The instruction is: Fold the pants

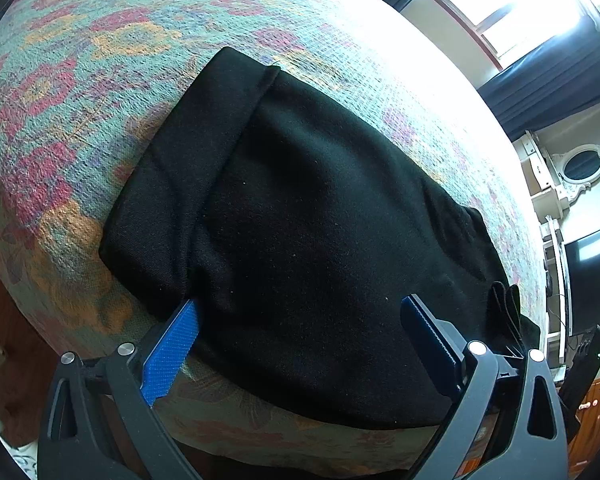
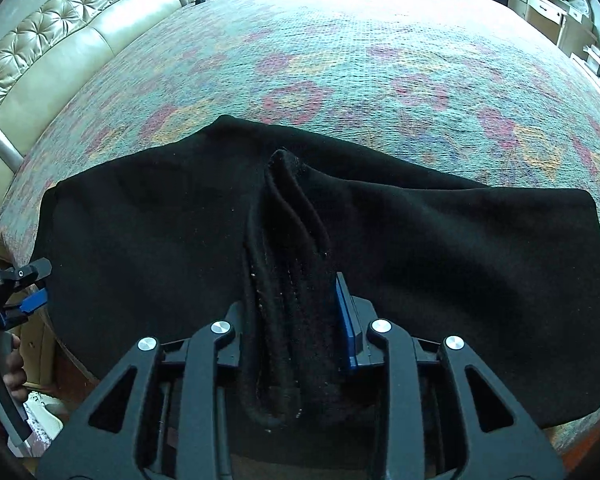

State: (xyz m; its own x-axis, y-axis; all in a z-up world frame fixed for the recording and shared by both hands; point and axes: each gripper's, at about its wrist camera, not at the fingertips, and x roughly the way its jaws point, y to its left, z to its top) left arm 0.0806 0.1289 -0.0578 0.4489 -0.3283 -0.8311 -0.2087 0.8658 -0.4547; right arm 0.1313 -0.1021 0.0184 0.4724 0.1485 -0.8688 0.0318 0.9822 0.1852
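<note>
The pants (image 2: 460, 248) lie as a black, partly folded slab across the lower half of the right wrist view, on the bedspread (image 2: 340, 60) and close to its near edge; the right gripper (image 2: 296, 300) is closed on a thick bunched band of cloth, probably the waistband, that rises up the middle of the frame; the left gripper (image 1: 300, 320) stands wide open, its blue pads either side of the cloth's near edge at the bottom of the left wrist view, holding nothing.

Risks, as I judge them: the right grip holds several layers at once, so a pull could drag the whole stack off square or let the inner layers slip out; the cloth hangs near the bed edge at lower frame, and a tug that way could slide it off; with the left jaws apart that end is unpinned, so it may creep or wrinkle.

The long axis runs left to right in the right wrist view, ends at left and right of frame; in the left wrist view it slants from upper left to lower right, with a folded flap along the left side.
</note>
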